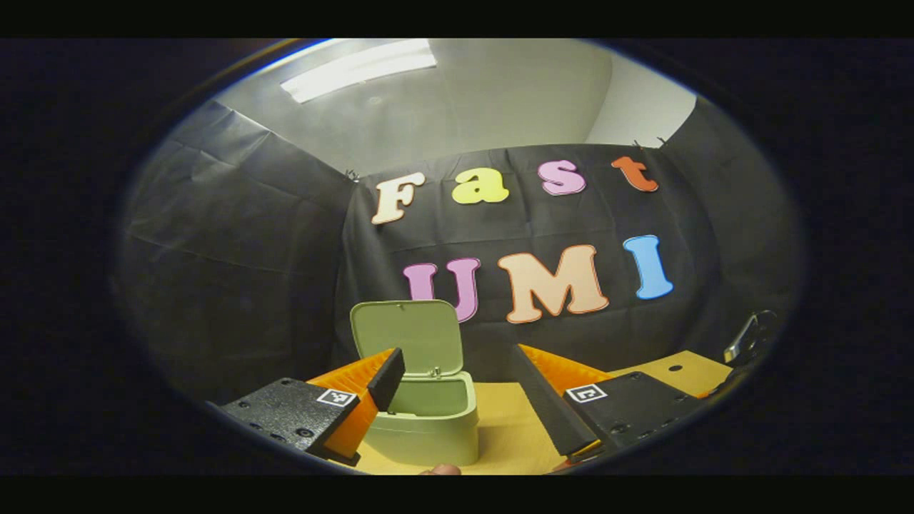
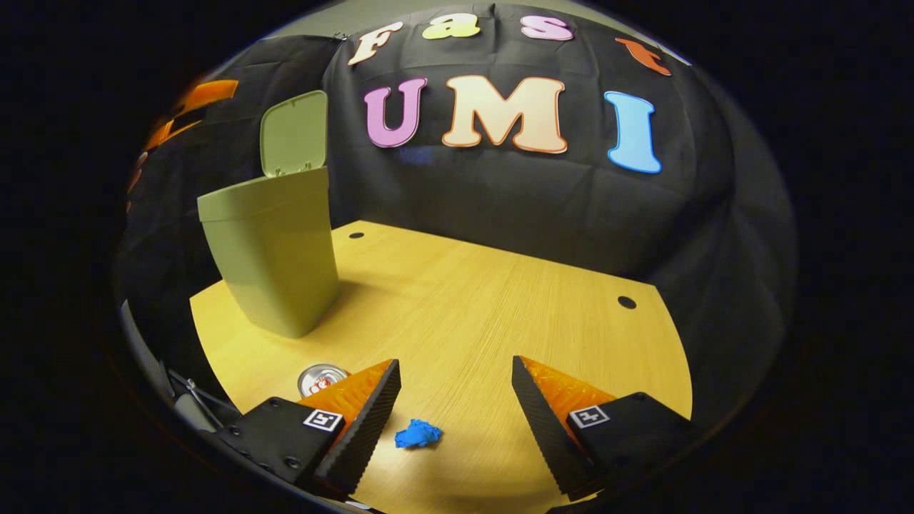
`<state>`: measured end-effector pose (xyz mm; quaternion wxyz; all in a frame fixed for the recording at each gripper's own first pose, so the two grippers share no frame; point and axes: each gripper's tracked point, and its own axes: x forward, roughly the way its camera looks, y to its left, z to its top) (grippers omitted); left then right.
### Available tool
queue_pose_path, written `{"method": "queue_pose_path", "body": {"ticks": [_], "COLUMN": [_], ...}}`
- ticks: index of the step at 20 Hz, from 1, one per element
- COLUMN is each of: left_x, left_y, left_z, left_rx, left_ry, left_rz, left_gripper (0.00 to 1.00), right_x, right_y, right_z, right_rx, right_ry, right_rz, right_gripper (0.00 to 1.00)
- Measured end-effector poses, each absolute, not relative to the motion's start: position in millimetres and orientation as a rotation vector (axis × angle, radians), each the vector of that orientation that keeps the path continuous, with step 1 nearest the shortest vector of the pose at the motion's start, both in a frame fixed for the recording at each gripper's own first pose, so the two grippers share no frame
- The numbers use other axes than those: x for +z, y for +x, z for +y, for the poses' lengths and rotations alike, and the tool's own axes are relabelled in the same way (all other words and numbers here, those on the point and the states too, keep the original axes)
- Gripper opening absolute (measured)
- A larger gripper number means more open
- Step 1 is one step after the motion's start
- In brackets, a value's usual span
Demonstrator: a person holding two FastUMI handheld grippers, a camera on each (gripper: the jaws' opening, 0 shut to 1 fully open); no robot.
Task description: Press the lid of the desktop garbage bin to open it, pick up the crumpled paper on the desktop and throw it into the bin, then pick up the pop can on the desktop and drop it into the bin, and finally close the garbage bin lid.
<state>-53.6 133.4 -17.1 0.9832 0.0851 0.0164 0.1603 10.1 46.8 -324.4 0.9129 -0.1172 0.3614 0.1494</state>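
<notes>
Item: garbage bin (image 2: 275, 264). We log it at left of centre in the right gripper view, standing on the wooden desktop (image 2: 500, 300), its lid (image 2: 294, 133) raised and upright behind the opening. In the left gripper view we see it low and left of centre, between the fingers.

Item: crumpled paper (image 2: 418, 433). Blue, small, lying on the desktop low in the right gripper view, between the fingers and nearer the left-hand one.

Item: pop can (image 2: 319, 378). We see its top at lower left of the same view, partly hidden behind the left-hand finger, apart from the bin.

Item: right gripper (image 2: 455, 414). Jaws spread wide, holding nothing, poised over the paper.

Item: left gripper (image 1: 457, 400). Jaws spread wide, holding nothing, facing the open bin.

Risks, as we judge them:
- The paper sits off-centre; a closing finger may push it aside rather than pinch it.
- The can lies near the same finger; a low approach may knock it rolling.
- A light wad may slip out on the way to the bin.
- The left gripper, close to the bin, may bump the lid shut early.
</notes>
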Motion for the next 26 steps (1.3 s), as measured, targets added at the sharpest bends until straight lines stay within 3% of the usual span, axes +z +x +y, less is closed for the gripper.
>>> {"method": "queue_pose_path", "body": {"ticks": [1, 3, 4, 5, 14, 16, 17, 18, 20, 21, 23, 26], "left_x": [-16, -16, -17, -16, -21, -24, -24, -25, -25, -25, -24, -24], "left_y": [-55, -59, -62, -63, -75, -76, -77, -78, -79, -79, -80, -82], "left_z": [134, 135, 136, 136, 149, 152, 154, 155, 157, 158, 159, 160], "left_rx": [0.327, 0.334, 0.338, 0.339, 0.360, 0.363, 0.364, 0.367, 0.369, 0.369, 0.367, 0.363], "left_ry": [0.173, 0.178, 0.182, 0.187, 0.203, 0.202, 0.200, 0.198, 0.197, 0.196, 0.197, 0.194], "left_rz": [0.034, 0.043, 0.046, 0.050, 0.085, 0.098, 0.100, 0.101, 0.103, 0.103, 0.101, 0.096], "left_gripper": [0.94, 0.91, 0.95, 0.90, 0.90, 0.95, 0.91, 0.91, 0.91, 0.91, 0.95, 0.91], "right_x": [-335, -355, -365, -376, -435, -441, -444, -445, -443, -441, -429, -401], "right_y": [6, -1, -3, -8, -43, -48, -50, -50, -50, -50, -44, -22], "right_z": [46, 46, 47, 47, 44, 47, 49, 49, 46, 48, 52, 60], "right_rx": [0.314, 0.326, 0.330, 0.335, 0.359, 0.366, 0.376, 0.372, 0.369, 0.371, 0.371, 0.362], "right_ry": [-0.254, -0.275, -0.281, -0.283, -0.285, -0.274, -0.263, -0.263, -0.272, -0.265, -0.257, -0.230], "right_rz": [0.773, 0.820, 0.848, 0.878, 1.070, 1.094, 1.105, 1.106, 1.099, 1.085, 1.044, 0.964], "right_gripper": [0.99, 0.99, 0.99, 0.99, 1.00, 0.89, 0.74, 0.66, 0.25, 0.16, 0.14, 0.15]}}
